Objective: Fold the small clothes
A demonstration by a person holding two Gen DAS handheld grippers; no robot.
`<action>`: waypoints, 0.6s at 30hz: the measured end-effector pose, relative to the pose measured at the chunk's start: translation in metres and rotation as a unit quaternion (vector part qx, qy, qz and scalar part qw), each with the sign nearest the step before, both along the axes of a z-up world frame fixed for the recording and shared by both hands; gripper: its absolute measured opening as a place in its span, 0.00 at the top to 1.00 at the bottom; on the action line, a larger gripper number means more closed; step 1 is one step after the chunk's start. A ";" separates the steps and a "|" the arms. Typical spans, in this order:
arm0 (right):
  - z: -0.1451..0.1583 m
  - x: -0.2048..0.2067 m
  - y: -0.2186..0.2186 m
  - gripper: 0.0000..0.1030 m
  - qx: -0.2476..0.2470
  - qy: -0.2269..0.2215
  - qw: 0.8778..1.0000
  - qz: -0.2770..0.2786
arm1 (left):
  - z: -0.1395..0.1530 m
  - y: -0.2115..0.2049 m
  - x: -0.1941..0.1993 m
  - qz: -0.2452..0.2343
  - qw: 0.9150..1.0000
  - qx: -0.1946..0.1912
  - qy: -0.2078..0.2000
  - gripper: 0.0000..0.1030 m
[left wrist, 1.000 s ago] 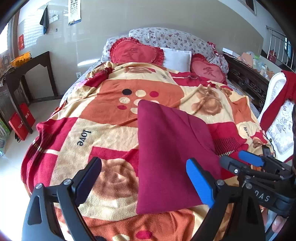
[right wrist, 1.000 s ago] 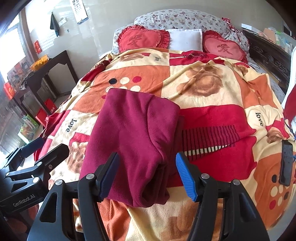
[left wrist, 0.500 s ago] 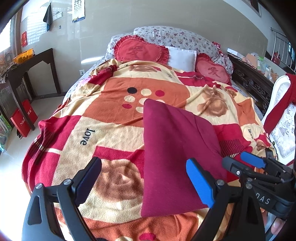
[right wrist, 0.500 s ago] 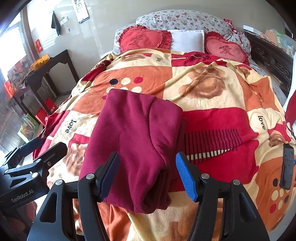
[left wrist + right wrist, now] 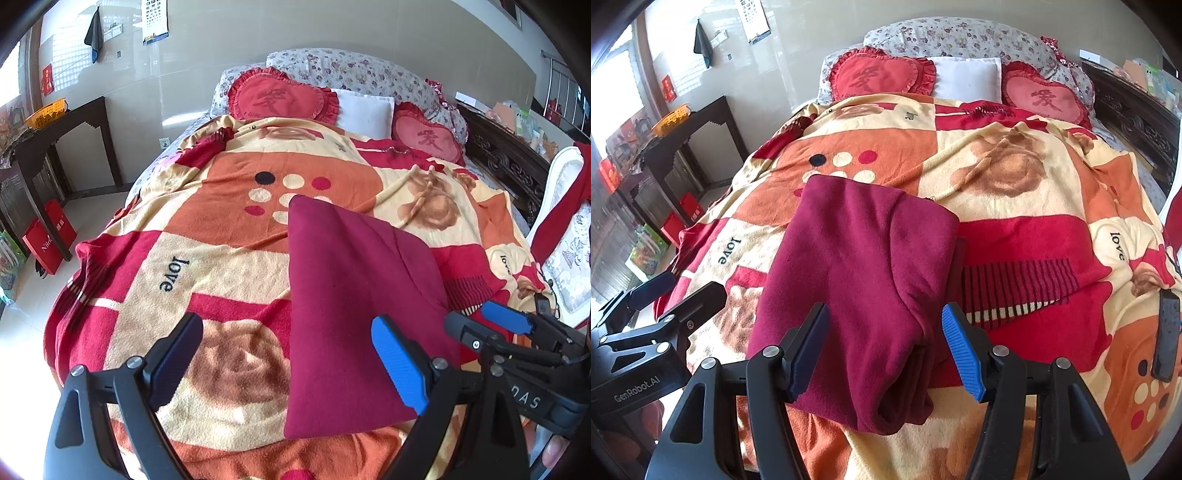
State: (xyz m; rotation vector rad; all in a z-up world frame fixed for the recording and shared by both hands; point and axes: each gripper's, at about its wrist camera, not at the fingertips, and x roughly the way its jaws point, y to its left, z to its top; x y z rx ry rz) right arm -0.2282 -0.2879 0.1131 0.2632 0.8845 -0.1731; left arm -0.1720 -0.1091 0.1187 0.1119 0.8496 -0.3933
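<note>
Garment (image 5: 857,280), dark red fleece, is seen lying on the bed's patterned blanket (image 5: 1027,177) as a compact, roughly rectangular stack, directly ahead of the right gripper (image 5: 884,349) and ahead and to the right of the left gripper (image 5: 288,363). Several layers are visible at the near edge and along the side nearest the right gripper's blue finger, so at least one fold is judged to be already made. Both grippers are held wide apart at the jaws and nothing is gripped; no finger is seen touching the cloth, though the near edge of the stack lies between the right gripper's fingers in that view. In the left wrist view the top face is read as flat and smooth, with a clean straight edge on the side toward the left gripper. Task progress is judged late: the piece appears folded and set down. Whether a further halving is intended cannot be told. What is left, if anything, would be squaring the slightly bulging corner nearest the right gripper, or fetching another item; no other loose small garment is identified on the blanket. A dark phone-like object (image 5: 1165,332) lies well to the right of the right gripper.
</note>
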 end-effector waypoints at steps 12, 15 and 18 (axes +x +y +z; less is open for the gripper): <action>-0.008 0.001 -0.003 0.57 0.007 0.008 1.000 -0.003 | -0.006 -0.004 0.003 0.000 1.000 0.007 0.003 0.07; -0.009 0.003 -0.001 0.57 0.007 0.011 1.000 -0.001 | -0.007 -0.004 0.003 0.000 1.000 0.007 0.005 0.07; -0.010 0.004 0.000 0.57 0.007 0.012 1.000 -0.001 | -0.009 -0.004 0.004 -0.001 1.000 0.006 0.005 0.07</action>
